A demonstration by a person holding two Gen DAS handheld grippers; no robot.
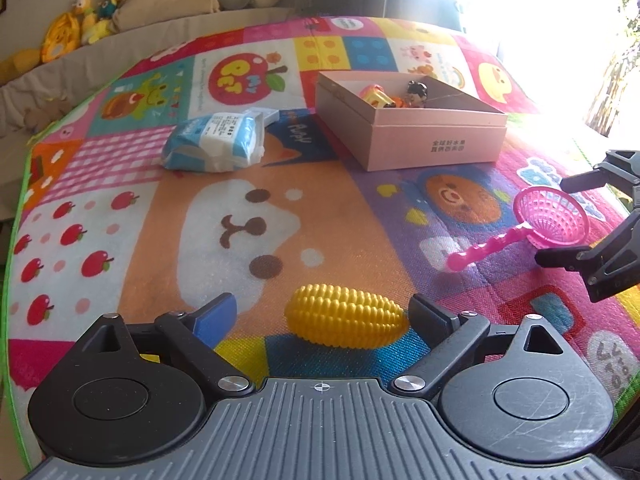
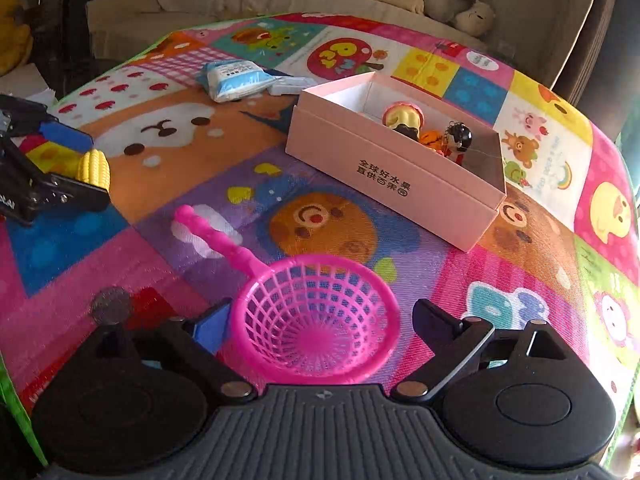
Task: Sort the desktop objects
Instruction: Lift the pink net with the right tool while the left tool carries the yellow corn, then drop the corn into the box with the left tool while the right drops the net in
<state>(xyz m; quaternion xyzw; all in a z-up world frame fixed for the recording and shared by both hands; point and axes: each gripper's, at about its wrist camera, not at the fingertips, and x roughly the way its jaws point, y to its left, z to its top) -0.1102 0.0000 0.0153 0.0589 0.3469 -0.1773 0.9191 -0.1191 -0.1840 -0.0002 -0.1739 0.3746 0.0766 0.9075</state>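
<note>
A yellow toy corn (image 1: 346,316) lies on the play mat between the fingers of my open left gripper (image 1: 320,314); its right tip touches the right finger. It also shows in the right wrist view (image 2: 94,170). A pink toy strainer (image 2: 316,316) lies with its bowl between the fingers of my open right gripper (image 2: 320,324), handle pointing away to the left. The strainer also shows in the left wrist view (image 1: 554,222) with the right gripper (image 1: 572,220) around it. A pink box (image 1: 408,124) (image 2: 396,160) stands farther back and holds small toys (image 2: 432,130).
A blue and white tissue pack (image 1: 214,142) (image 2: 236,78) lies on the colourful play mat (image 1: 260,220) left of the box. A sofa with plush toys (image 1: 96,8) runs behind the mat. Bright window light washes out the far right.
</note>
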